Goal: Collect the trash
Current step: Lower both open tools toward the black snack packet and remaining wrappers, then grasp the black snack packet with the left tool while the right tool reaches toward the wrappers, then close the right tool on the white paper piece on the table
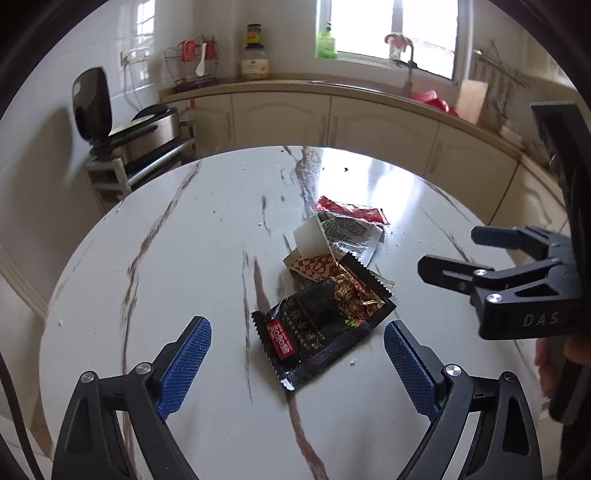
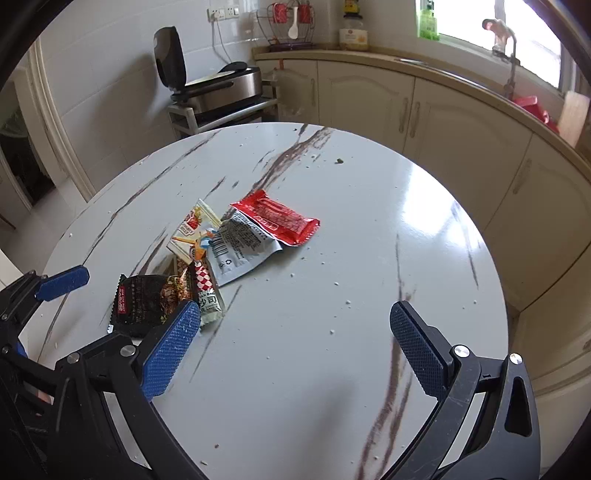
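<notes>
Judging progress early — nothing collected yet. Left tool (image 1: 297, 354) gapes wide, empty, straddling the black wrapper (image 1: 321, 328) on the tabletop (image 1: 184, 240). Right tool (image 2: 295, 336) also wide, empty. Red wrapper (image 2: 277, 218) at twelve o'clock of the pile, silver wrapper (image 2: 243, 247) touching it — all loose; I see no bin.

Daylight enters through the window (image 1: 391, 29), which is overexposed. Glare streaks the glossy table (image 1: 373, 177). Fisheye distortion bends the cabinets (image 2: 369, 99); dark vignetting rings both views.
</notes>
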Motion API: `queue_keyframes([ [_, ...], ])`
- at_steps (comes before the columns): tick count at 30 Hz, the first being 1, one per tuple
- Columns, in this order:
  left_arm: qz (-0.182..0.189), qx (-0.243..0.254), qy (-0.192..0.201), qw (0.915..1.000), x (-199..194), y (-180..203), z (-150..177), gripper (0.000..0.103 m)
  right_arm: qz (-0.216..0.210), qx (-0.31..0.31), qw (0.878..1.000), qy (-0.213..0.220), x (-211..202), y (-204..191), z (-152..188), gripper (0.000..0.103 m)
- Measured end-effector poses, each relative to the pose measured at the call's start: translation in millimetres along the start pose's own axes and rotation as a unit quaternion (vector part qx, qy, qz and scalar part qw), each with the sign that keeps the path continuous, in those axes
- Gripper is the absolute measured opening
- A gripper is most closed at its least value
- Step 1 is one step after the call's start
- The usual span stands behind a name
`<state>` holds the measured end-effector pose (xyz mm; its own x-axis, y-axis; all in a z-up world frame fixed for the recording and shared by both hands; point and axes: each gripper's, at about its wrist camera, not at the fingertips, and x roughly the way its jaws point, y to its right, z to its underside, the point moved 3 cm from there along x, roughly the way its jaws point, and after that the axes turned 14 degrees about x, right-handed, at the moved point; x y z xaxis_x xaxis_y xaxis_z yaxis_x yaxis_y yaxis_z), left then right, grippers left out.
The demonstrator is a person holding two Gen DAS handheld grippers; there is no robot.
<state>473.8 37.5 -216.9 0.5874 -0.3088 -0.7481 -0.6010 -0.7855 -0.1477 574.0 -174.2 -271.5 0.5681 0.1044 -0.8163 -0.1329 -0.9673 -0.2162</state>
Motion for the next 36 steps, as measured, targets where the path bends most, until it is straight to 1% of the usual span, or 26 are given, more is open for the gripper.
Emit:
queue_keyframes([
  [2,0.001,0.033,-0.013,0.9994,13,4,-5,0.092,0.002,0.005,1.000,0.001,-3,7,-1,0.103],
  [4,-0.011,0.048,-0.042,0.9979,27,8,-8,0.086,-0.001,0.010,1.000,0.003,-5,13,-1,0.103],
  [5,-0.007,0.055,-0.047,0.9974,30,10,-11,0.084,-0.003,0.012,1.000,0.001,-5,15,-1,0.103],
  [7,0.008,0.057,-0.044,0.9974,32,12,-14,0.082,-0.006,0.015,1.000,0.000,-5,18,-1,0.103],
  [8,0.015,0.054,-0.045,0.9974,32,11,-15,0.075,-0.008,0.016,1.000,-0.001,-5,19,-1,0.103],
  [9,0.028,0.045,-0.043,0.9977,33,9,-16,0.065,-0.008,0.016,1.000,-0.002,-4,20,-1,0.103],
  [10,0.026,0.036,-0.043,0.9981,32,10,-17,0.063,-0.009,0.017,1.000,-0.002,-3,20,-1,0.103],
  [12,0.031,0.020,-0.038,0.9986,29,6,-16,0.047,-0.011,0.019,1.000,-0.002,-3,21,-2,0.103],
  [14,0.029,0.010,-0.035,0.9989,22,4,-13,0.040,-0.014,0.018,1.000,-0.003,-2,19,-1,0.103],
  [16,0.018,0.016,-0.036,0.9991,16,8,-9,0.037,-0.013,0.017,1.000,-0.003,-1,17,-1,0.103],
  [18,0.011,0.010,-0.036,0.9992,9,12,-7,0.028,-0.013,0.019,1.000,-0.006,0,15,1,0.103],
  [19,0.008,0.010,-0.035,0.9993,8,13,-5,0.027,-0.013,0.019,1.000,-0.005,0,13,2,0.103],
  [23,0.013,-0.006,-0.025,0.9996,-4,12,4,0.012,-0.014,0.012,1.000,-0.005,-3,2,5,0.103],
  [26,0.018,-0.027,-0.026,0.9991,-17,8,17,0.010,-0.015,-0.001,1.000,-0.003,-4,-13,5,0.103],
  [28,0.005,-0.037,-0.027,0.9989,-28,4,27,0.010,-0.018,-0.014,1.000,-0.003,-2,-26,4,0.103],
  [33,-0.004,-0.083,-0.027,0.9962,-55,-21,59,0.009,-0.031,-0.051,0.998,0.003,9,-66,0,0.102],
  [36,-0.031,-0.104,-0.031,0.9936,-70,-35,77,0.009,-0.039,-0.066,0.997,-0.002,19,-86,-1,0.097],
])
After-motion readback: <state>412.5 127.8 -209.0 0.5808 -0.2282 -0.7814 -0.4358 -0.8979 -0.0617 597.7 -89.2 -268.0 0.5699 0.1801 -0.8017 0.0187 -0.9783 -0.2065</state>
